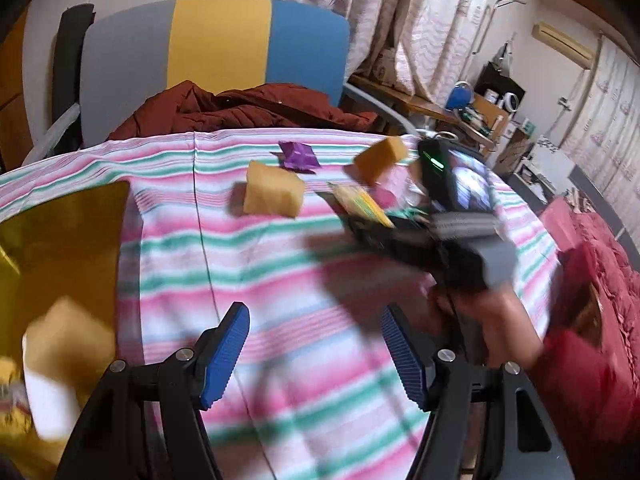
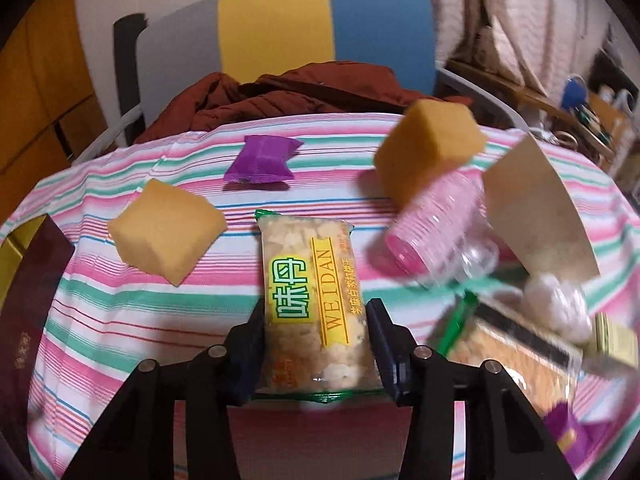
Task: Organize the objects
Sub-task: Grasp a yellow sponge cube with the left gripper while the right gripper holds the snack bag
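snack packet (image 2: 314, 308) looks light, crinkly and slippery, contents crushable; my right gripper (image 2: 316, 344) clamps its long sides, left gripper (image 1: 316, 356) gapes empty.

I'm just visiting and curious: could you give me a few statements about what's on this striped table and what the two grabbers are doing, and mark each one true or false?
1. The right gripper is closed on a snack pack. True.
2. The left gripper holds a sponge. False: its jaws are open with nothing between them.
3. A purple wrapper lies on the tablecloth. True.
4. The pink cups stand upright. False: the stack lies tipped on its side.
5. A red jacket lies on the chair behind the table. True.
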A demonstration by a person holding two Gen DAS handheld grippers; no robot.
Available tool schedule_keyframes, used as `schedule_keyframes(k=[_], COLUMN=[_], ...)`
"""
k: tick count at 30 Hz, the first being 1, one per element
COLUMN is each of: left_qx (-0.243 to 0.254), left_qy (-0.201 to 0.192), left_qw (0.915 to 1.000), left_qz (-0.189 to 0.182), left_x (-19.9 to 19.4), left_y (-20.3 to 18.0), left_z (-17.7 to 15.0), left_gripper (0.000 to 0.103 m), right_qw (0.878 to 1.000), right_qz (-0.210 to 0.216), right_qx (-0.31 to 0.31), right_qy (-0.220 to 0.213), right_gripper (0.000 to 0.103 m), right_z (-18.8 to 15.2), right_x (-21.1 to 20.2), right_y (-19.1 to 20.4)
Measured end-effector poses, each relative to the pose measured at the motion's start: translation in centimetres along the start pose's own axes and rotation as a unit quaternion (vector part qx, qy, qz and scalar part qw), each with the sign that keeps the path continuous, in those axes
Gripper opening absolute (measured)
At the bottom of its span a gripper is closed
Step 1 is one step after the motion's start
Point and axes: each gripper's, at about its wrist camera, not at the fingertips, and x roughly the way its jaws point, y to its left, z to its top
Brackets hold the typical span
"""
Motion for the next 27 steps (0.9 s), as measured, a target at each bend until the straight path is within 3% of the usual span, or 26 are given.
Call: schedule_keyframes(k=[9, 12, 14, 18, 21, 27], left_qx=[-0.012, -0.011, -0.004, 0.021, 0.053, 0.026], left_qy=[0.028, 0.028, 0.031, 0.029, 0.037, 0.014], left_qw=[0.9965, 0.9960, 0.9960, 0.9965, 0.9916, 0.9955], left_qz=[0.079, 0.084, 0.083, 0.076, 0.112, 0.090], left_x=[8.9, 11.2, 12.4, 13.8, 15.0, 15.5], left_y=[1.6, 2.0, 1.9, 1.7, 1.3, 2.0], left_z=[6.4, 7.8, 8.3, 8.7, 8.6, 7.9], left_gripper=[0.070, 0.073, 0.080, 0.081, 0.081, 0.069], right_qw=[0.999, 0.999, 0.999, 0.999, 0.999, 0.998], right_qz=[-0.021, -0.022, -0.024, -0.025, -0.025, -0.027], right_qx=[0.033, 0.042, 0.041, 0.041, 0.042, 0.041], right_qy=[-0.015, -0.018, -0.019, -0.022, -0.024, -0.026], right_gripper=[0.048, 0.048, 0.048, 0.048, 0.048, 0.048], right_z=[-0.5, -0.5, -0.4, -0.5, -0.6, -0.8], right_x=[-0.4, -0.2, -0.1, 0.0, 0.0, -0.1], right_y=[-0.8, -1.0, -0.9, -0.9, -1.0, -0.9])
